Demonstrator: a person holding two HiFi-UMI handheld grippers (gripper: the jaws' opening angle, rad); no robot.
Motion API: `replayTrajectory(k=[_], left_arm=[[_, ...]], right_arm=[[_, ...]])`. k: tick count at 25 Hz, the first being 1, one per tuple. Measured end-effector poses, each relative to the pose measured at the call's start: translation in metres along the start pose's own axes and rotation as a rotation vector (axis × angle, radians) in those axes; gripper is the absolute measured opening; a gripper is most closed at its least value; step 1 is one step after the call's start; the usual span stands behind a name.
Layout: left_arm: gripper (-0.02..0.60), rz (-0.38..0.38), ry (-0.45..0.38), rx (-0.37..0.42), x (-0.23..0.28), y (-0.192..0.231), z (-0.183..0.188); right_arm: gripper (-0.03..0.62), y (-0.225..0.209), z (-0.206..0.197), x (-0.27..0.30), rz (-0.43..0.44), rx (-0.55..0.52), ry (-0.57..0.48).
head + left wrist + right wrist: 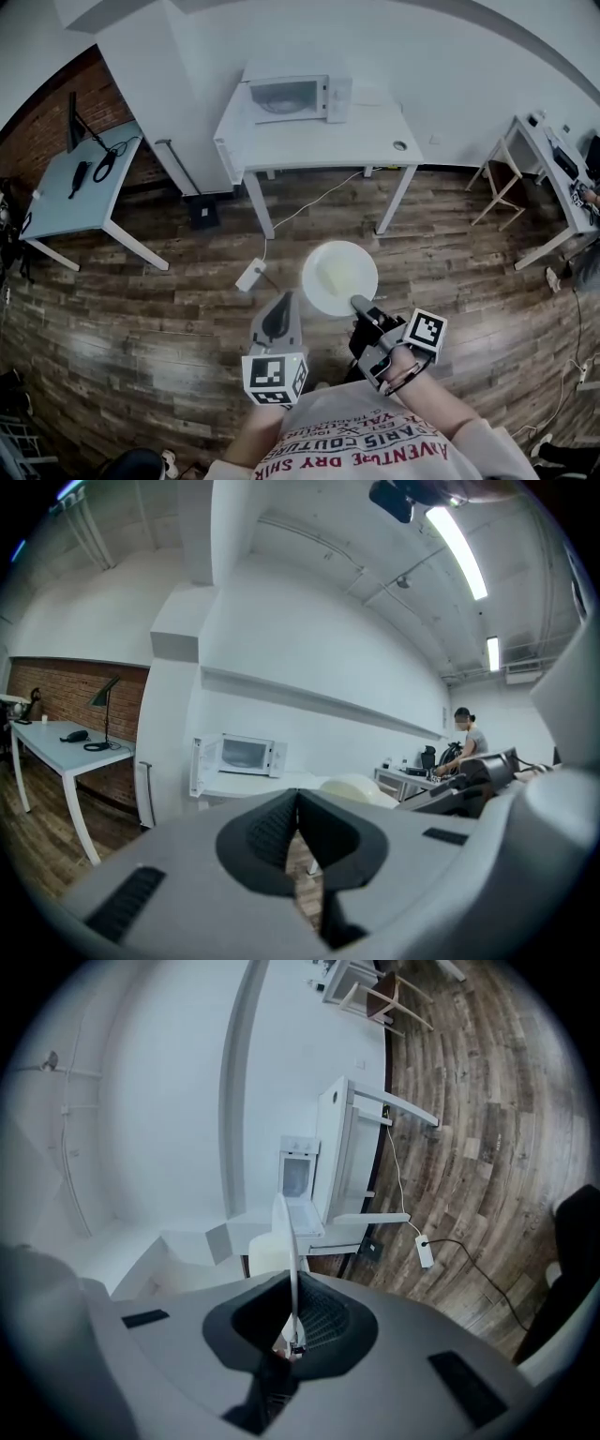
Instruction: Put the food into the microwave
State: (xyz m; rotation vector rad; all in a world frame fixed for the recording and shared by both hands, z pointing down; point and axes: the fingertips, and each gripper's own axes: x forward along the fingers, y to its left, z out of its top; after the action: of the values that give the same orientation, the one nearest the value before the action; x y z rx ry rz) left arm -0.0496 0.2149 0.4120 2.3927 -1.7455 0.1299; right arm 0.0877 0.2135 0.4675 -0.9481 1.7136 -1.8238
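1 plate, rim between right gripper fingers

white plate of pale food, level, well apart from open-doored white microwave

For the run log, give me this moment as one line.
right gripper: shut on plate | left gripper: shut, empty | microwave: on table, door open | plate: not yet inside

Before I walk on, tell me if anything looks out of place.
One thing: a white power block and its cord lie loose on the floor in front of the table, roughly in your path. The microwave door stands open, which suits the job. The right claw holds the plate by its rim.
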Motion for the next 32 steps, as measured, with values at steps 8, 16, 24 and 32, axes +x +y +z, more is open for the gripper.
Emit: replayTrajectory(k=[8, 16, 24, 32], left_arm=[[0.006, 0.08, 0.003, -0.018, 0.07, 0.024, 0.003], [0.006, 0.174, -0.033, -0.015, 0.191, 0.027, 0.043], [0.006, 0.209, -0.03, -0.026, 0.292, 0.029, 0.061], [0.006, 0.208, 0.007, -0.029, 0.365, 0.071, 0.069]], right_arm=[[0.02, -0.007, 0.058, 0.064, -0.004, 0.029, 0.07], [0.02, 0.017, 0.174, 0.14, 0.015, 0.011, 0.157], [0.02, 0.043, 0.262, 0.208, 0.083, -0.034, 0.226], [0.02, 0.036, 0.301, 0.273, 0.048, 0.011, 0.229]])
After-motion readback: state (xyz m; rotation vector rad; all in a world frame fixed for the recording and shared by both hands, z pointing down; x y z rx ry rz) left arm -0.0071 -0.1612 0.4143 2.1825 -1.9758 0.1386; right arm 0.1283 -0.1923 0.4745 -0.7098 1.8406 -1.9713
